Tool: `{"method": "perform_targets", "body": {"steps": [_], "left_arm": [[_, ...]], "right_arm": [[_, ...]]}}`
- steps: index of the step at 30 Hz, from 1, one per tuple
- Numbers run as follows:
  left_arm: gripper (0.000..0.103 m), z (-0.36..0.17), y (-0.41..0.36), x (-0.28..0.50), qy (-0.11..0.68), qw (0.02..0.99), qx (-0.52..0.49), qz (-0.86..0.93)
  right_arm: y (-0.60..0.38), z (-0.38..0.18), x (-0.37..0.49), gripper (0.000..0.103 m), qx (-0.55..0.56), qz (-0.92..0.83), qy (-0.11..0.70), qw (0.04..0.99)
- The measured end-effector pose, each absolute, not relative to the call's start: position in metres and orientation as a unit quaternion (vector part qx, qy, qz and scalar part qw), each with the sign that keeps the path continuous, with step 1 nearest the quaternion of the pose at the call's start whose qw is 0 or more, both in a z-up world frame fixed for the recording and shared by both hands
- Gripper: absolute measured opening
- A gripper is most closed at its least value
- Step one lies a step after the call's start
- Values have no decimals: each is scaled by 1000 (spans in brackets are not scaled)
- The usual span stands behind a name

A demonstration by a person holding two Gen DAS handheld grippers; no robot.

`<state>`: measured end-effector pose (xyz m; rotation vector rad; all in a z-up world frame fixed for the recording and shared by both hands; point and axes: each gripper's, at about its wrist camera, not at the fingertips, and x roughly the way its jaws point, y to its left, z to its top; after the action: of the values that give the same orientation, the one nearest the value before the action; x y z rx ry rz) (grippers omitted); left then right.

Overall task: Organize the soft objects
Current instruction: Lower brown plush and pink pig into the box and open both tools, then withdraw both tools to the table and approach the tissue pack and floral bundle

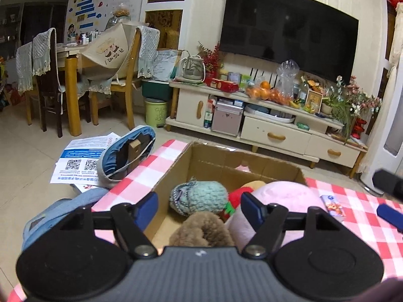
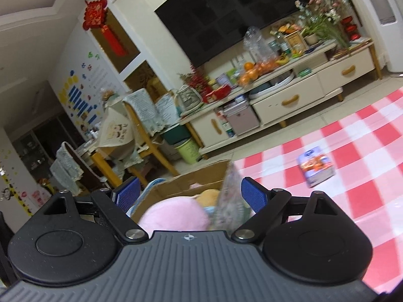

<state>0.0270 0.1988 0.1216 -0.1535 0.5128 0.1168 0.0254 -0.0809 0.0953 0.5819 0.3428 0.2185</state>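
An open cardboard box [image 1: 216, 162] stands on the red-checked cloth [image 1: 357, 209]. Inside lie a green knitted toy [image 1: 199, 197], a red strawberry toy [image 1: 238, 197], a brown furry toy [image 1: 204, 229] and a big pink plush [image 1: 289, 198]. My left gripper [image 1: 200, 209] is open and empty just above the box's near side. My right gripper [image 2: 190, 196] is open over the pink plush [image 2: 173, 214] and the box [image 2: 189, 182]; a floral patterned piece [image 2: 230, 201] hangs between the fingers, held by neither. Its blue fingertips also show in the left wrist view [image 1: 389, 214].
A small printed packet [image 1: 333, 206] lies on the cloth right of the box, also in the right wrist view [image 2: 316, 170]. Denim items [image 1: 126, 153] and leaflets [image 1: 80, 158] lie on the floor to the left. A TV stand [image 1: 267, 123] is beyond.
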Motion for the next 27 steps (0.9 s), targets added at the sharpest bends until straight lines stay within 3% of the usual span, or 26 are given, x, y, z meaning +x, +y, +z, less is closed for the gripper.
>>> {"method": "perform_targets", "body": {"steps": [16,27], "left_arm": [[91,126,155,18,243,969,-37,3],[95,123,127,11,247,968,-6,-28]], "right_arm": [[-104,76,-1,103,239,39,183,953],[-83,50,35,103,99,57,224,968]]}}
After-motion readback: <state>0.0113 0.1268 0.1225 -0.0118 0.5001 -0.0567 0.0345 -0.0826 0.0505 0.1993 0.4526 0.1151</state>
